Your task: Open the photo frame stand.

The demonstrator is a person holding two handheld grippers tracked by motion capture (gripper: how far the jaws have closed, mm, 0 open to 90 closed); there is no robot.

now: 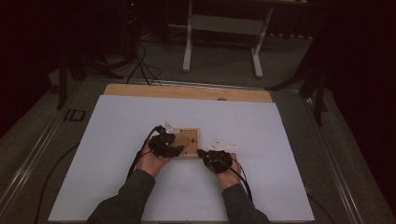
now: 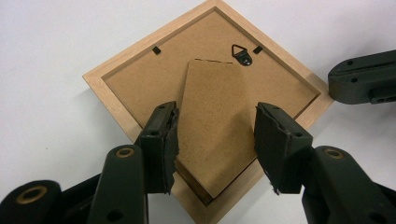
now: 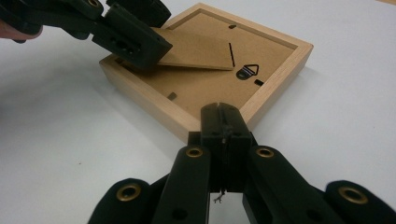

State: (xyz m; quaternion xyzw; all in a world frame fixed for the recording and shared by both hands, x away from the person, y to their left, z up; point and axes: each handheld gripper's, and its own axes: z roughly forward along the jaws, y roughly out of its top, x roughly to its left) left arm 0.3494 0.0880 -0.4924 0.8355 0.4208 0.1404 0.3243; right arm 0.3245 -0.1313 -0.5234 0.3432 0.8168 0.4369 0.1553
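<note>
A light wooden picture frame (image 1: 192, 136) lies face down on the white table, its brown backing (image 2: 140, 79) up. The backing's stand flap (image 2: 210, 107) is lifted off it at an angle. My left gripper (image 2: 215, 144) straddles the flap, with a pad against each side edge, and holds it raised; it also shows from the side as the left gripper (image 3: 130, 37). My right gripper (image 3: 219, 109) is shut with nothing in it, its tip resting on the frame's near rim (image 3: 261, 105). A black metal hanger (image 2: 242, 54) sits by the flap's hinge.
The white sheet (image 1: 140, 121) covers a wooden board whose far edge (image 1: 187, 92) shows. Around the frame the sheet is bare. A white desk frame (image 1: 222, 28) and cables stand on the floor beyond. The person's hands and grey sleeves enter from the bottom.
</note>
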